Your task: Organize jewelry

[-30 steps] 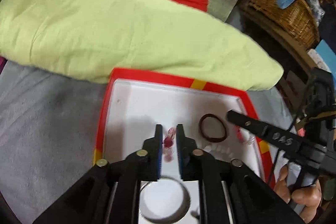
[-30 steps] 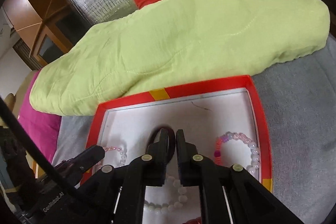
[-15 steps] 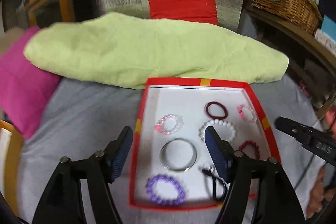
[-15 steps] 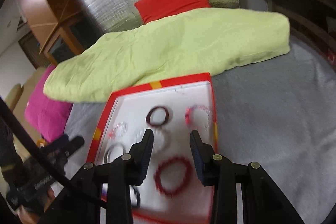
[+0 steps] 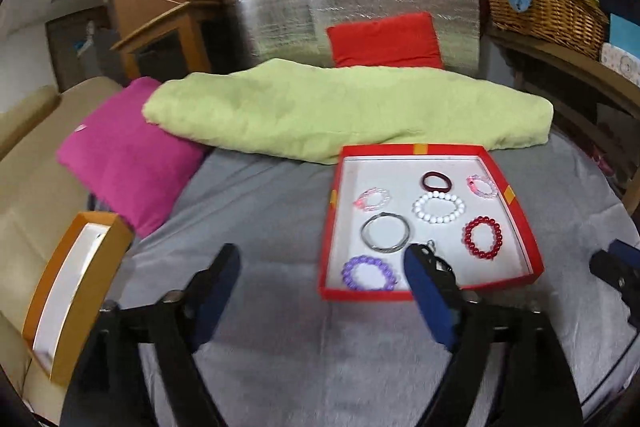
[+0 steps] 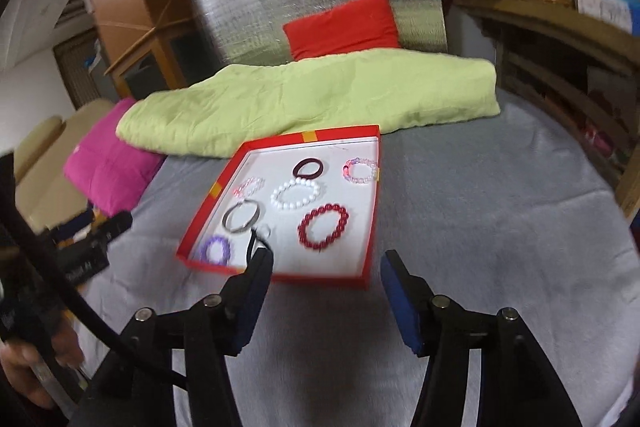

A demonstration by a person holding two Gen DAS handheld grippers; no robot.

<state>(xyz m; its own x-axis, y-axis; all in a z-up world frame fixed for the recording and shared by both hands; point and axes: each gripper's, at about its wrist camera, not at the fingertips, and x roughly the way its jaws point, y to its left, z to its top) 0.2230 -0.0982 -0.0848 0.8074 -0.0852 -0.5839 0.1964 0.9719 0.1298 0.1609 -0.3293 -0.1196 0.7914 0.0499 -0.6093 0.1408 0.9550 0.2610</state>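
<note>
Now both grippers sit low in frame, clear of the red tray [image 5: 520,223]. Left gripper [image 5: 320,271]: jaws wide, just been opening, nothing betw. them; right gripper [image 6: 326,267]: jaws about half apart, also just been opening, empty.

Key relation: in right wrist view tray sits centre-left, its near edge just past the fingertips, so right hand looks nearer. In left wrist view tray lies right of centre; left gripper points at bare grey cover [image 5: 260,211].

Tray holds bracelets apart from each other: white bead bracelet [image 5: 439,207], red bead bracelet [image 5: 483,238], metal bangle [image 5: 386,231], purple bead bracelet [image 5: 370,273].

Dark cord item at tray's near edge partly hidden behind a finger in both views; can't ID. Orange box [image 5: 76,291] at left edge, cut off.
</note>
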